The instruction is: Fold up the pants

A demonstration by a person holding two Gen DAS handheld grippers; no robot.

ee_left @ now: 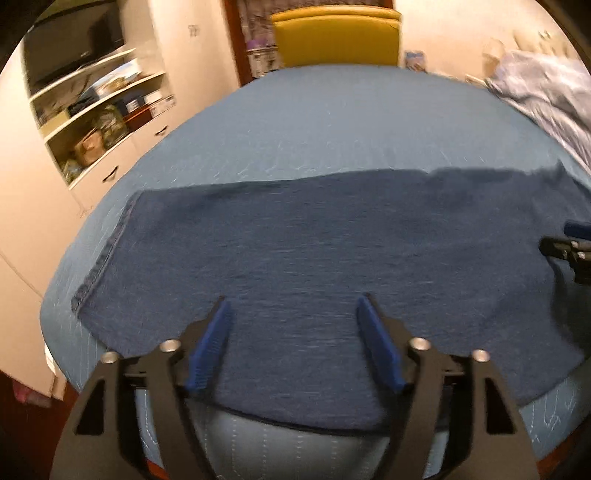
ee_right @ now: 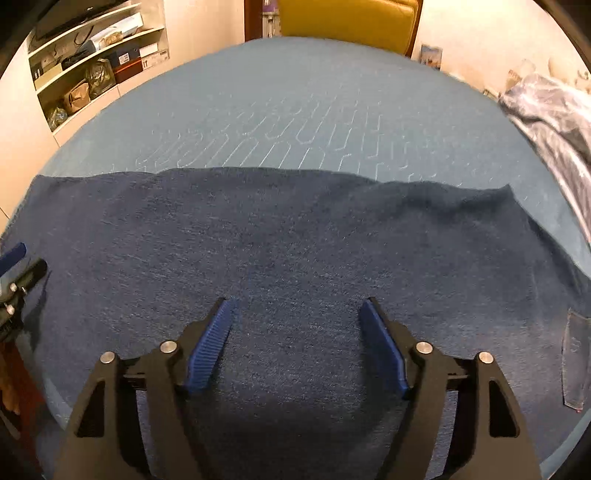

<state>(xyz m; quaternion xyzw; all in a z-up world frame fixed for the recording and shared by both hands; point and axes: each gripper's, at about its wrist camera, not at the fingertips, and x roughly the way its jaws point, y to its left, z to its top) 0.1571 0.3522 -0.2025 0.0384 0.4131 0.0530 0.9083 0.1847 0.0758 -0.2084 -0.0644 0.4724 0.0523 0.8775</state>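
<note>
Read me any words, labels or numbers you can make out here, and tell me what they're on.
None can be read.
Boxes on the shelves: white labels with dark marks, too small and blurred.
Wall marks: blurred.
Poster by the yellow chair: blurred.
Pants: no visible text.

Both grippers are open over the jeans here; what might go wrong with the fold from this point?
1. The pants overhang the near edge of the table, so a pull could drag them off.
2. The left gripper and right gripper hover open mid-fabric, so closing there might bunch the cloth.
3. The far edge looks wavy, so the fold may land uneven.
</note>
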